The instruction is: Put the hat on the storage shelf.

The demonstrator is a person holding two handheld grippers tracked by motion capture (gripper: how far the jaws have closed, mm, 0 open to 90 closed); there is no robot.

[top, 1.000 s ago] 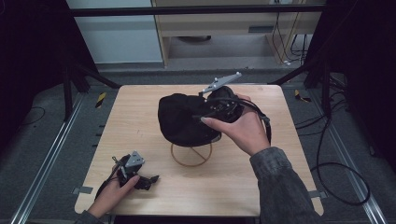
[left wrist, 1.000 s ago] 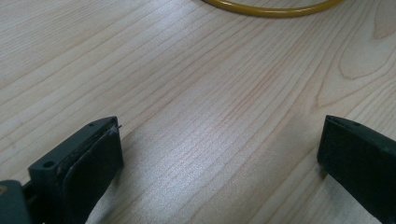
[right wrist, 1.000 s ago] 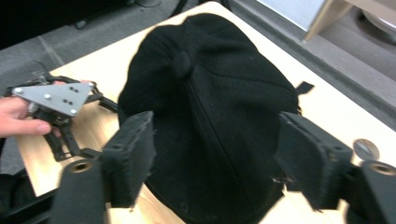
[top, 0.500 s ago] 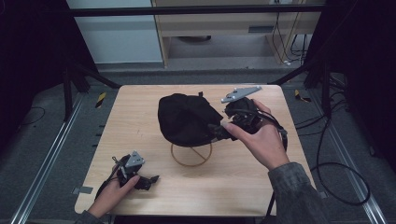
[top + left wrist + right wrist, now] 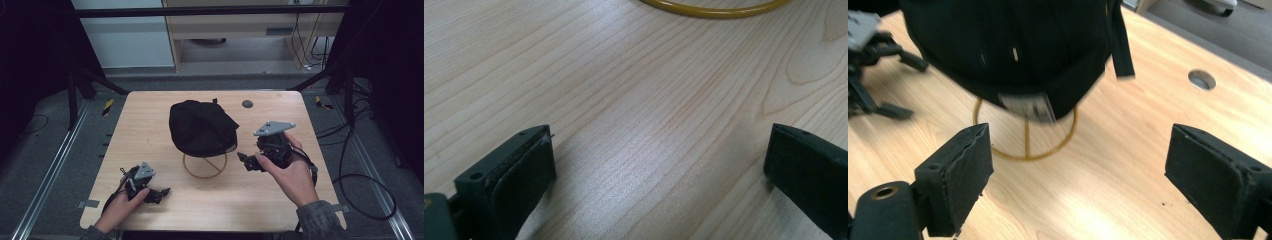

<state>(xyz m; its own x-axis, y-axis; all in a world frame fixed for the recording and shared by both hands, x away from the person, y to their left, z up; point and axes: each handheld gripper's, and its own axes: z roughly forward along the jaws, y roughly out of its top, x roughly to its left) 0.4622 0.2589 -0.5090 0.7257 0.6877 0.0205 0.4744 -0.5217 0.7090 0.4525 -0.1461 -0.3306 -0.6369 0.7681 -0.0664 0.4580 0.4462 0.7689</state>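
A black cap (image 5: 200, 127) sits on a yellow wire stand (image 5: 205, 167) in the middle of the wooden table (image 5: 145, 125). My right gripper (image 5: 246, 162) hovers just right of the stand, open, with nothing between its jaws. In the right gripper view the cap (image 5: 1013, 45) with its white label hangs over the stand's ring (image 5: 1025, 150), ahead of my open right gripper (image 5: 1078, 165). My left gripper (image 5: 161, 195) rests near the front left edge, open and empty. The left gripper view has that gripper (image 5: 659, 165) over bare wood, with the ring (image 5: 714, 10) at the top.
A round grey hole (image 5: 247, 104) lies in the table behind the cap, seen as the hole (image 5: 1201, 79) in the right gripper view. My left gripper (image 5: 910, 90) shows far off there. Cables trail on the floor at right (image 5: 360, 190). Dark frame posts flank the table.
My right gripper has drawn back from the cap, to the right and toward the near edge. The cap stays on the stand. The left hand has not moved.
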